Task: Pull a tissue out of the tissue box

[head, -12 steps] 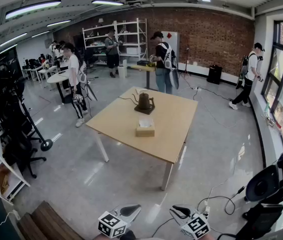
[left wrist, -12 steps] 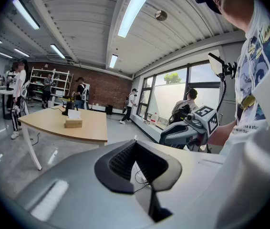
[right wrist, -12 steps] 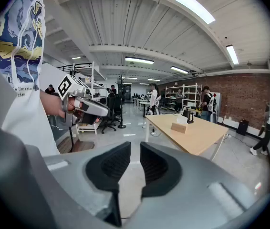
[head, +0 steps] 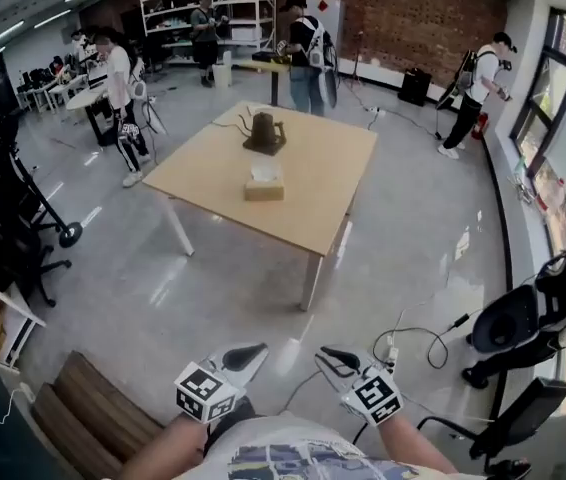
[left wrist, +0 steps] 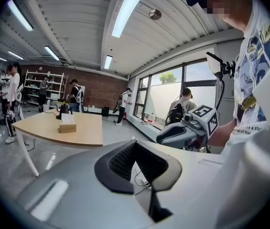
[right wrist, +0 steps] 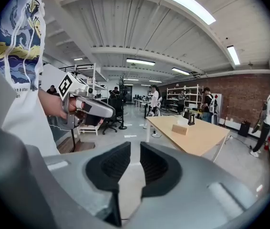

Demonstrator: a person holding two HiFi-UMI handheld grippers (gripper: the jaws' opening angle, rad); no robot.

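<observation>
A tan tissue box (head: 264, 185) with a white tissue sticking up sits on the wooden table (head: 313, 183), several steps ahead of me across the floor. It also shows small in the left gripper view as the tissue box (left wrist: 67, 126) and in the right gripper view as the tissue box (right wrist: 179, 129). Both grippers hang close to my body, far from the table. My left gripper (head: 253, 350) (left wrist: 136, 152) is shut with nothing in it. My right gripper (head: 331, 354) (right wrist: 135, 163) is open, a gap between its pads and nothing in it.
A dark kettle (head: 264, 133) stands on the table behind the box. Several people stand around the room. Cables and a power strip (head: 391, 353) lie on the floor ahead. Black chairs (head: 523, 328) are at the right, a wooden bench (head: 93, 413) at lower left.
The head view has tipped down and drawn nearer the table. Both grippers now show higher in the frame, with my forearms and shirt in view.
</observation>
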